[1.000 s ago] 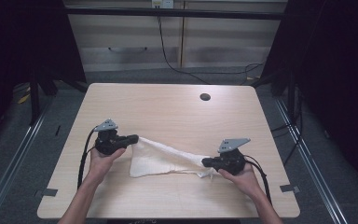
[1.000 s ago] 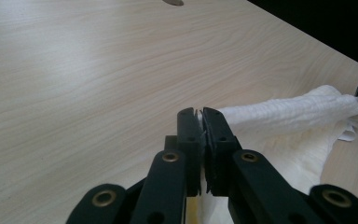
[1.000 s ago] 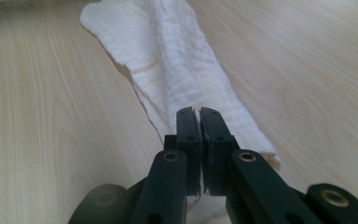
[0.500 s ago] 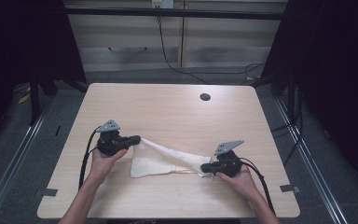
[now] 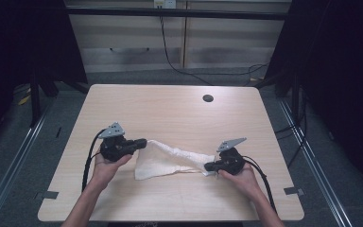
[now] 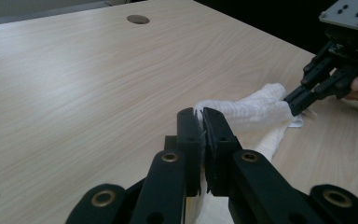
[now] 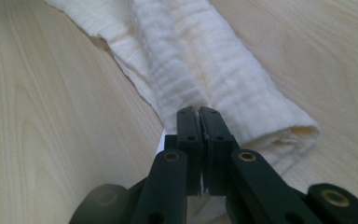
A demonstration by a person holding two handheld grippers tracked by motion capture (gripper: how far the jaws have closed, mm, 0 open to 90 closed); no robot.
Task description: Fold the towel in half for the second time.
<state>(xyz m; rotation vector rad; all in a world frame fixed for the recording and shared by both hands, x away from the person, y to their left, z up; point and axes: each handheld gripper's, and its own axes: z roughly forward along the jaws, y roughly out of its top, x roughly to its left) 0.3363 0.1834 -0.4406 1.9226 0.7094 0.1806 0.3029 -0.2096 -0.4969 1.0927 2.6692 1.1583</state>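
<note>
White cloth [image 5: 170, 160] | right hand-held gripper [image 5: 209, 166] lower, nearer the person

The cloth [image 5: 170, 160] is lying on the table [image 5: 170, 113], well nearer than the cable hole [image 5: 208, 98]. The left gripper [image 5: 141, 143] is sitting at the cloth's left end, the right gripper [image 5: 209, 166] at its right end.

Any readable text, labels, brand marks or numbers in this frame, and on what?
None: no readable text on the white cloth, the wooden table, the left claw or the right claw. The socket plate on the far wall is too small to read.
</note>
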